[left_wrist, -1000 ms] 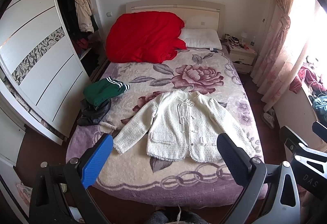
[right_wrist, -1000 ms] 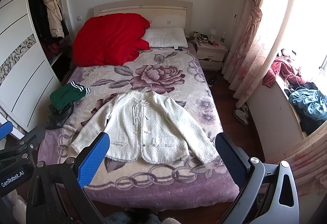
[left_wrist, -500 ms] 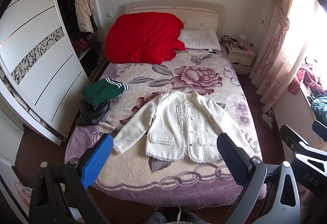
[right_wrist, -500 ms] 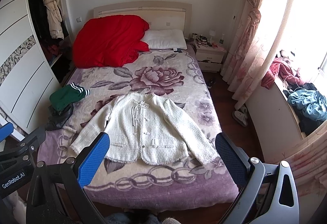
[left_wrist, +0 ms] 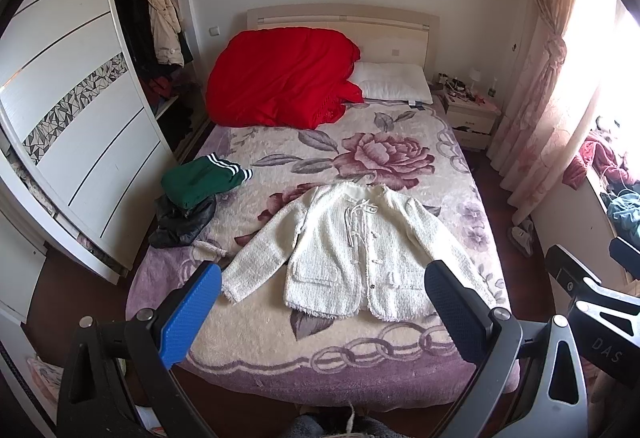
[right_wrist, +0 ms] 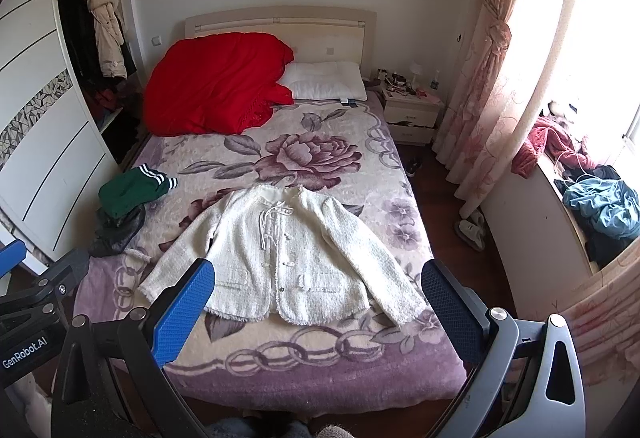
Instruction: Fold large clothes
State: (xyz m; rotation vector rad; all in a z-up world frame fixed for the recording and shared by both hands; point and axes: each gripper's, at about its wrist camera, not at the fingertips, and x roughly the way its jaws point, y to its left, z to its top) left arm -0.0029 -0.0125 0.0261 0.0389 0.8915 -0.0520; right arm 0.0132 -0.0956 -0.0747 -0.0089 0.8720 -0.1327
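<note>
The white jacket (left_wrist: 356, 250) lies flat on the bed (left_wrist: 256, 330), at 12 o'clock. The left gripper (left_wrist: 320, 302) and right gripper (right_wrist: 316, 298) hang wide open, empty. Folding hasn't started; next, probably grab a sleeve.

- The white jacket (left_wrist: 360, 250) is nubbly, rough woven cloth with frayed hems.
- The bed (left_wrist: 360, 362) wears a plush, matt floral blanket.
- The red quilt (left_wrist: 280, 82) looks smooth, faintly shiny.
- Each hand-held gripper's fingertips (right_wrist: 182, 312) carry dimpled plastic pads.
- The floor (right_wrist: 436, 194) is glossy dark wood.
</note>
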